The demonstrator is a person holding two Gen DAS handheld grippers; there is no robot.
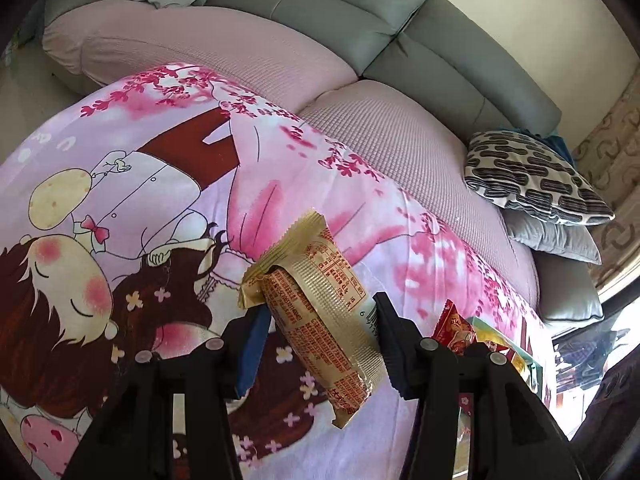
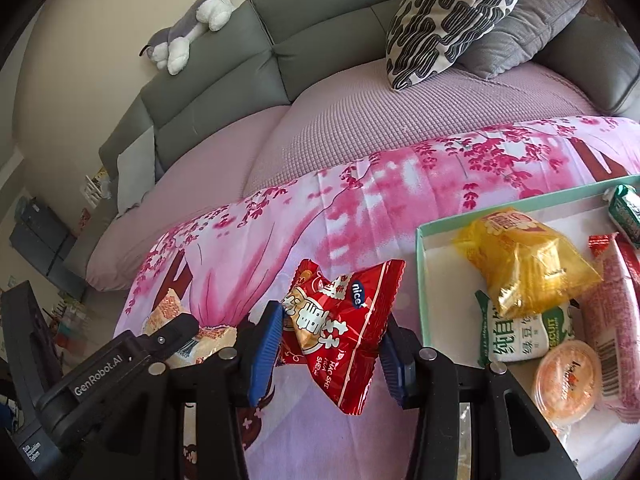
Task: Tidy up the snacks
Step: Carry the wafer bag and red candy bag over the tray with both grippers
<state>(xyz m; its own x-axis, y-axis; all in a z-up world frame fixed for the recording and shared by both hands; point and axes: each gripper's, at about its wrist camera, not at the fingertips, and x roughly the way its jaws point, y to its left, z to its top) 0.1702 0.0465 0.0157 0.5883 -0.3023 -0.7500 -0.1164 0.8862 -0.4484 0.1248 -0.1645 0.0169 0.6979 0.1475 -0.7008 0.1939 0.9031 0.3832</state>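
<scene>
My left gripper point(image 1: 320, 328) is shut on a gold and orange snack packet point(image 1: 320, 312), which hangs lifted above the pink cartoon blanket point(image 1: 120, 200). In the right wrist view my right gripper point(image 2: 332, 336) is shut on a red snack packet point(image 2: 340, 320), also held off the blanket. To its right lies a shallow mint-green box point(image 2: 424, 248) holding a yellow packet point(image 2: 524, 264), a green and white biscuit packet point(image 2: 520, 336), a pink wrapped packet point(image 2: 616, 320), a small orange jelly cup point(image 2: 568, 384) and a green packet point(image 2: 624, 208). The left gripper with its gold packet point(image 2: 172, 312) shows at the lower left.
The blanket covers a pink-padded grey sofa point(image 2: 320, 40). A patterned cushion point(image 2: 448, 16) leans on a grey cushion point(image 2: 528, 28) at the back right. A plush toy point(image 2: 192, 20) lies on the sofa back. Floor clutter point(image 2: 40, 232) sits at the far left.
</scene>
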